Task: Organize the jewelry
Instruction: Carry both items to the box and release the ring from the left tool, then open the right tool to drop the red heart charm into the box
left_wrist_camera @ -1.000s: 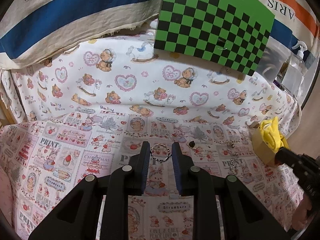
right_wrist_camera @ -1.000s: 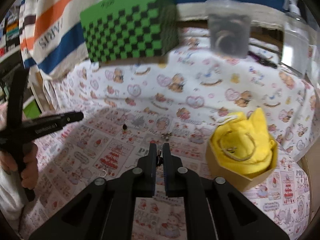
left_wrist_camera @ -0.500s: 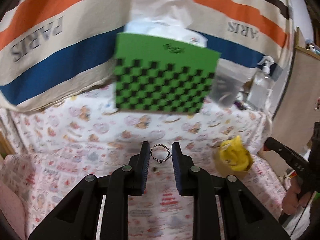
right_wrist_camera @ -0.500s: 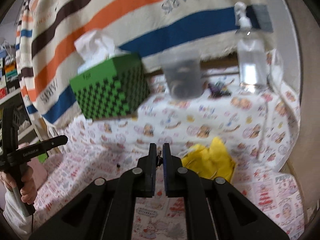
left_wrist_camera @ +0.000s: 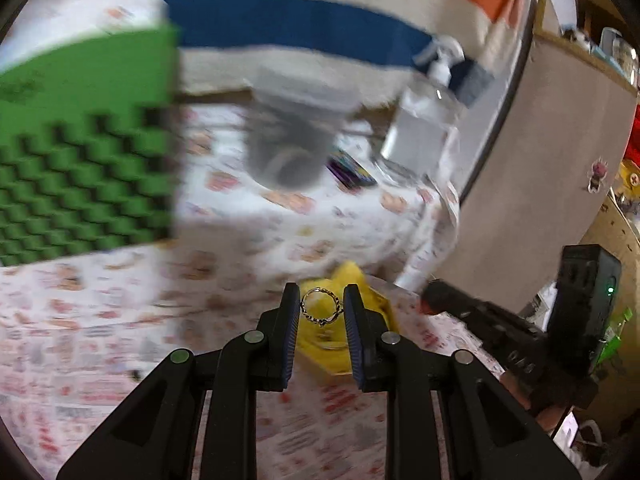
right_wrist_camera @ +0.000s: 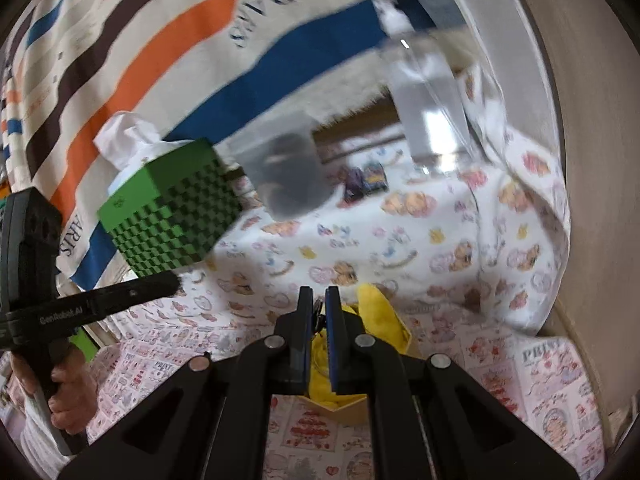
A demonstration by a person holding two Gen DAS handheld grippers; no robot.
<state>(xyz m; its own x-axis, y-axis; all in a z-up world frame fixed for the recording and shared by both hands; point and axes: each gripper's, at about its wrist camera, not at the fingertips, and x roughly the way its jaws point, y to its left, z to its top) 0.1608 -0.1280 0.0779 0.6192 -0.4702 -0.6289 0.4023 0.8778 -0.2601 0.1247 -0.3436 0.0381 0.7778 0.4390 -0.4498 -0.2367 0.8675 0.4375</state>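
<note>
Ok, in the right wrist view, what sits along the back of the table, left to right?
Green checkered tissue box → grey translucent cup → small dark packets → clear pump bottle.

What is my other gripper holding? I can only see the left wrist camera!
Observer: The right gripper is shut on a small dark trinket. It is too tiny to say what kind.
Operator: Is it near the yellow cloth, like my ring?
Observer: Yes. In the right wrist view the yellow cloth shows right behind its fingers, tucked in a tan box.
Operator: Can you see me?
Observer: Only a hand, wrapped round the handle of the left gripper at the picture's left edge.
</note>
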